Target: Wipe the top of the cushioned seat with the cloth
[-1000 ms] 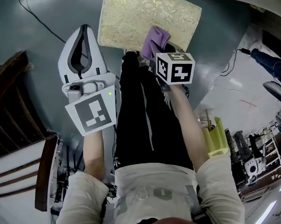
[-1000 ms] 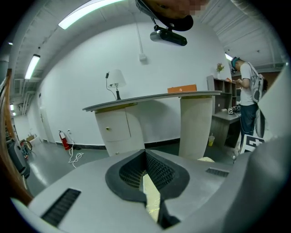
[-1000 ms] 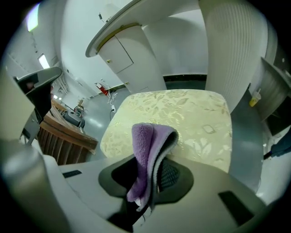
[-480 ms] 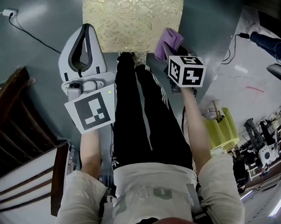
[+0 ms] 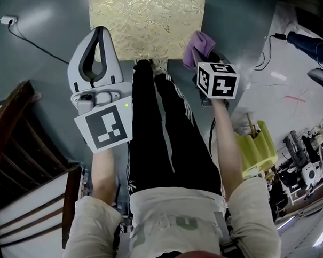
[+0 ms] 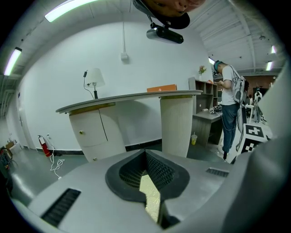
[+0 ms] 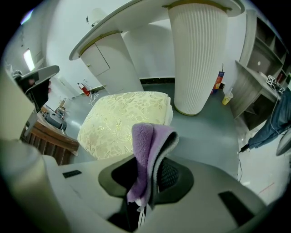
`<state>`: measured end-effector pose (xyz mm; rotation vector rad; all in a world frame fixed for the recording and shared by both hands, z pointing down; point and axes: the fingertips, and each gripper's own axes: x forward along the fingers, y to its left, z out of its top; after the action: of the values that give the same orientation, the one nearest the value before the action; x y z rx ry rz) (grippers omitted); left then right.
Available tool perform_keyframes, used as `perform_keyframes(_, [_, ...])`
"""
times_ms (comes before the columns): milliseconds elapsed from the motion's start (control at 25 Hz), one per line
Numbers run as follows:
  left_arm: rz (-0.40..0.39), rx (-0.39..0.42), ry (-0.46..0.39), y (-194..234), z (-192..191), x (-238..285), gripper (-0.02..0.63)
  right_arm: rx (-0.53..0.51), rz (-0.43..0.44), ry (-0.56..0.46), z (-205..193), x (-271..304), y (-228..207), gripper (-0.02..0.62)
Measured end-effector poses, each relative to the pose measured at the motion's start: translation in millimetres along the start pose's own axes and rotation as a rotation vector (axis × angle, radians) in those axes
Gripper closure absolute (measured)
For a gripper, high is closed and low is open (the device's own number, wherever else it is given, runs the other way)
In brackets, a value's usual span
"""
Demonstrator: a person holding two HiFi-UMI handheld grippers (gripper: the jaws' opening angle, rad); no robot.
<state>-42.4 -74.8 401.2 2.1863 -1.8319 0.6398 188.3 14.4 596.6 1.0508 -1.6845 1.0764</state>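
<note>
The cushioned seat (image 5: 146, 22), covered in pale gold flowered fabric, stands on the grey floor ahead of my feet; it also shows in the right gripper view (image 7: 122, 123). My right gripper (image 5: 200, 53) is shut on a purple cloth (image 5: 197, 44) that hangs over its jaws at the seat's near right corner. In the right gripper view the cloth (image 7: 148, 154) stands folded between the jaws of my right gripper (image 7: 152, 170), short of the cushion. My left gripper (image 5: 98, 31) hovers left of the seat's near left corner, shut and holding nothing; a sliver of cushion shows past it (image 6: 146, 157).
Dark wooden furniture (image 5: 24, 158) stands at the left. A yellow object (image 5: 256, 148) and cluttered gear lie at the right. A cable (image 5: 29, 35) crosses the floor. A curved white counter (image 6: 132, 96) with a ribbed column (image 7: 200, 54) stands beyond the seat. A person (image 6: 229, 104) stands at a desk.
My right gripper with the cloth has slid rightward from over the cushion's near edge to its near right corner. The left gripper has barely moved.
</note>
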Motion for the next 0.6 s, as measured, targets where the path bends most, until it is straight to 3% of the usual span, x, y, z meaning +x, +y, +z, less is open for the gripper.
perform_keyframes(600, [0.004,0.001,0.001,-2.2,1.5,-7.2,0.6,-0.001,-0.028,0.017,-2.9,0.4,-8.1,0.5])
